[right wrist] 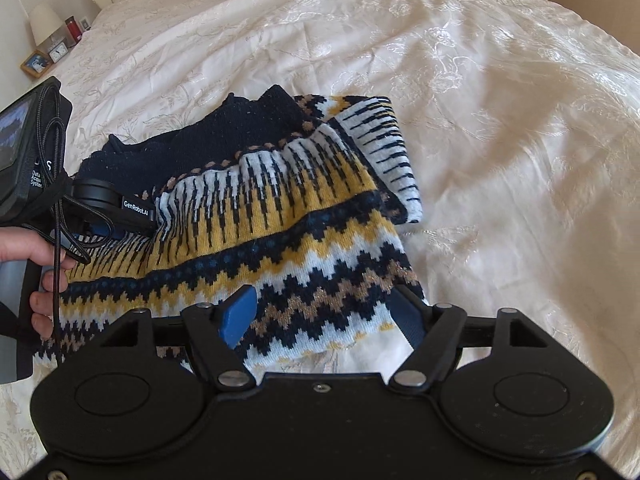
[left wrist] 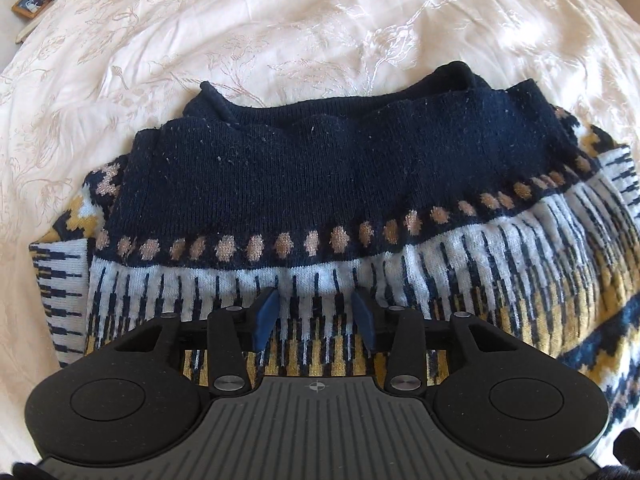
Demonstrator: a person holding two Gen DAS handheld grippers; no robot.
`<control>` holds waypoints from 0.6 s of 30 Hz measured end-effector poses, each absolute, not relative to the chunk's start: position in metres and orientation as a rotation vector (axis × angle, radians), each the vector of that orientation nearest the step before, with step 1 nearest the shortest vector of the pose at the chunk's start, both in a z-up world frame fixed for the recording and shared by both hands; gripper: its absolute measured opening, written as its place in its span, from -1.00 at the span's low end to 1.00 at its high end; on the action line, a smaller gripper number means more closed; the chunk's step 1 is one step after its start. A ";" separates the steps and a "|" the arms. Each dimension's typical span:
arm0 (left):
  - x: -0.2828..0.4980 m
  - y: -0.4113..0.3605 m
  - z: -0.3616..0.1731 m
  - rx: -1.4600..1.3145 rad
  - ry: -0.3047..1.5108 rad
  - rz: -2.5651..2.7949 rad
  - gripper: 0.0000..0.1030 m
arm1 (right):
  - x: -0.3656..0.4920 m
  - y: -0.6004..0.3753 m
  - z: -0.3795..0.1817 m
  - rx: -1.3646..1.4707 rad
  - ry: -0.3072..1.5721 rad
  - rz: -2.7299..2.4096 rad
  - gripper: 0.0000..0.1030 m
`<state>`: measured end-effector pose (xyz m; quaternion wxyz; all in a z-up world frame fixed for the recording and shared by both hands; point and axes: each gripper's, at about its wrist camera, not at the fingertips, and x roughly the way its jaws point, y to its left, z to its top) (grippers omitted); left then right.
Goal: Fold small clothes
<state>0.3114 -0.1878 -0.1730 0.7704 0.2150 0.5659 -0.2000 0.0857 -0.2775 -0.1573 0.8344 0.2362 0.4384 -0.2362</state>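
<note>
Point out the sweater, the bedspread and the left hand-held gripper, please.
sweater (left wrist: pixel 320 168): left wrist view, navy upper panel.
bedspread (right wrist: pixel 500 120): right wrist view, bare embroidered cloth.
left hand-held gripper (left wrist: pixel 315 316): left wrist view, midway between blue fingertips.

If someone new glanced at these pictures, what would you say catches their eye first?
The patterned sweater, navy with yellow and white zigzag bands, lies partly folded in the middle of the cream bedspread. Both grippers are open low over it: the left gripper above the striped band near the middle, the right gripper straddling the zigzag hem at the near edge. A nightstand with a small clock sits far left beyond the bed.
</note>
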 end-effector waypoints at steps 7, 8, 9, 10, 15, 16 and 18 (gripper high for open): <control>0.314 -0.191 -0.174 0.483 1.221 -0.411 -0.20 | 0.069 -0.280 -0.162 0.532 0.927 -0.502 0.62; 0.314 -0.190 -0.174 0.485 1.217 -0.412 -0.20 | 0.067 -0.281 -0.164 0.540 0.927 -0.499 0.64; 0.313 -0.190 -0.175 0.487 1.213 -0.415 -0.20 | 0.065 -0.283 -0.166 0.548 0.928 -0.492 0.66; 0.311 -0.191 -0.174 0.488 1.210 -0.416 -0.19 | 0.063 -0.285 -0.169 0.553 0.933 -0.484 0.66; 0.309 -0.185 -0.176 0.511 1.206 -0.417 -0.18 | 0.062 -0.292 -0.181 0.546 0.973 -0.430 0.67; 0.309 -0.186 -0.176 0.518 1.206 -0.410 -0.18 | 0.061 -0.294 -0.181 0.542 0.970 -0.420 0.67; 0.309 -0.191 -0.177 0.543 1.200 -0.400 -0.18 | 0.060 -0.299 -0.179 0.536 0.954 -0.410 0.67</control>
